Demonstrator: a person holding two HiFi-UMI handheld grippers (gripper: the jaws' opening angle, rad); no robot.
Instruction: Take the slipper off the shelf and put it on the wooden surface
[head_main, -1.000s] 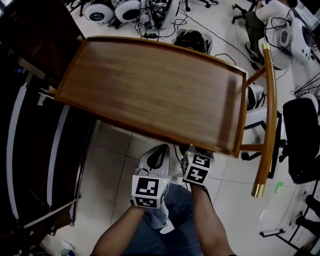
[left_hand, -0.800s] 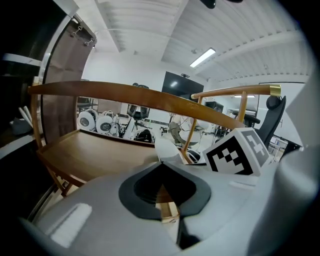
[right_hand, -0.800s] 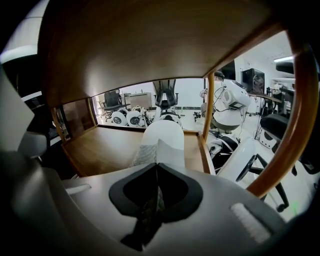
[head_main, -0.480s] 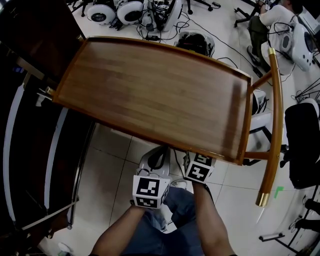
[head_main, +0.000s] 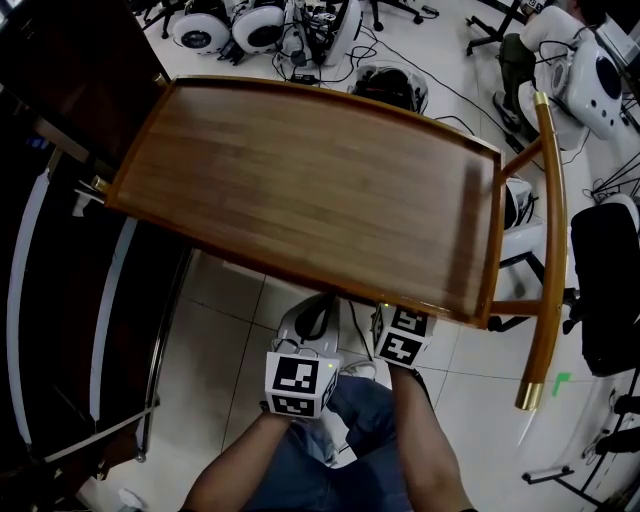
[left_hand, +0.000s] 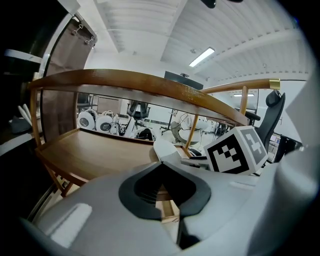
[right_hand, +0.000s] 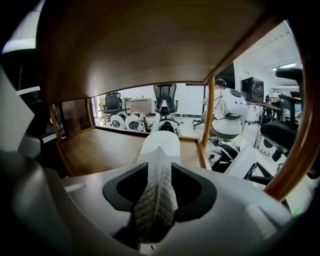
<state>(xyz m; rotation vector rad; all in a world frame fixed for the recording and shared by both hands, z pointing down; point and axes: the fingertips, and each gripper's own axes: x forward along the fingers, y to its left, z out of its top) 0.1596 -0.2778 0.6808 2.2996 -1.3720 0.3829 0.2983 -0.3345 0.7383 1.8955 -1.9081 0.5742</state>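
A white quilted slipper (right_hand: 159, 150) lies toe-away on the lower wooden shelf (right_hand: 95, 147) of a cart, under its top wooden surface (head_main: 300, 180). My right gripper (right_hand: 159, 171) reaches in beneath that top. Its jaws have just been opening and now stand wide, with the slipper's upper between them. In the head view only its marker cube (head_main: 402, 337) shows at the cart's near edge. My left gripper (left_hand: 161, 165) hangs shut and empty just outside the cart, to the left of the right one (head_main: 312, 312).
The cart has a curved wooden handle with brass ends (head_main: 548, 250) on the right. A dark cabinet (head_main: 70, 300) stands on the left. Office chairs (head_main: 605, 280), white machines (head_main: 230, 22) and cables cover the tiled floor beyond.
The right gripper's cube has slid a little further forward, under the cart's near edge. The left gripper has stayed in place.
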